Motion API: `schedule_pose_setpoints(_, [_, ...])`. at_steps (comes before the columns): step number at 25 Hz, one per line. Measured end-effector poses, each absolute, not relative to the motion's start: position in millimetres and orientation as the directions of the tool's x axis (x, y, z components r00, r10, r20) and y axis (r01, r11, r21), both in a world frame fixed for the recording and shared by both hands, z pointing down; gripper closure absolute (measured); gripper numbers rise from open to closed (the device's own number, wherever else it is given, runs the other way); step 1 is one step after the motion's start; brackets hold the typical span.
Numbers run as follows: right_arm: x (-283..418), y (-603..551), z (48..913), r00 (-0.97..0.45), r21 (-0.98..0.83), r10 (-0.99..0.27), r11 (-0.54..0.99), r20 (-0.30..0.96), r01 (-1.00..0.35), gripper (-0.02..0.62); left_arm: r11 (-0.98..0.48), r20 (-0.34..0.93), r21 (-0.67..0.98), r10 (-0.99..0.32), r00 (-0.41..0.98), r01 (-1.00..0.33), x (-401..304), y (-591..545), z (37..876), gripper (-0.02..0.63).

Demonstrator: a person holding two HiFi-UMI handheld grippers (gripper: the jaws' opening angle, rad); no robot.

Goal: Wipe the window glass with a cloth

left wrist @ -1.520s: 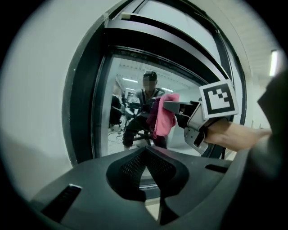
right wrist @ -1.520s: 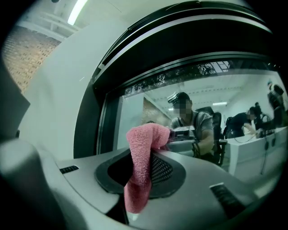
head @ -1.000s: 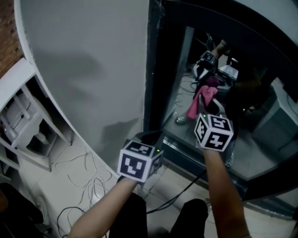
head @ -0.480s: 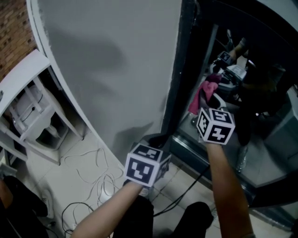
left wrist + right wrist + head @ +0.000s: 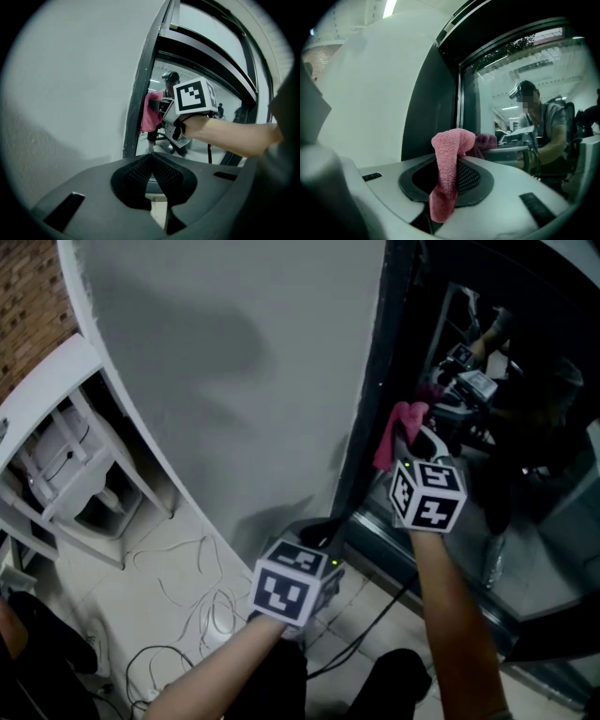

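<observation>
Grey plaster wall (image 5: pixel 234 381) is filling the upper left and centre of the head view. Dark metal window frame (image 5: pixel 370 427) is running down just right of centre, with the window glass (image 5: pixel 534 502) sitting at the right and reflecting the rig. Right gripper (image 5: pixel 411 439) is sitting right of centre, jaws pinching a pink terry cloth (image 5: pixel 394 432); its own view is showing the cloth folding over the jaw tips and hanging down between them. Cloth is sitting up by the glass, just beside the frame's inner edge; can't tell if it's touching. Left gripper (image 5: pixel 323 531) is hovering at lower centre near the frame's foot, jaws pressing together, nothing between them. White cables (image 5: pixel 187 568) are lying on the pale tile floor (image 5: pixel 94 601) at lower left.
</observation>
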State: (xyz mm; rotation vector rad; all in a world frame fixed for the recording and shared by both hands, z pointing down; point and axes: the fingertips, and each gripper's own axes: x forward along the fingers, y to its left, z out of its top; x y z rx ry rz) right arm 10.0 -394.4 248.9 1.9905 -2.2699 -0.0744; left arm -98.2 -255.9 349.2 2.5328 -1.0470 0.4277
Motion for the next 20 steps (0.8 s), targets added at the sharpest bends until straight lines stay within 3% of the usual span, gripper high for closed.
schedule_pose_setpoints(11, [6.4, -395.6, 307.0, -0.127, 0.077, -0.984, 0.138, 0.128, -0.987, 0.523, -0.641, 0.444, 0.242, -0.595, 0.67, -0.729, -99.7, -259.8, 376.6, 0.606])
schedule_pose_setpoints(20, [38.6, -384.7, 319.5, -0.02, 0.052, -0.993, 0.027, 0.12, -0.998, 0.524, -0.652, 0.452, 0.237, -0.583, 0.676, -0.72, -84.5, -260.2, 382.2, 0.606])
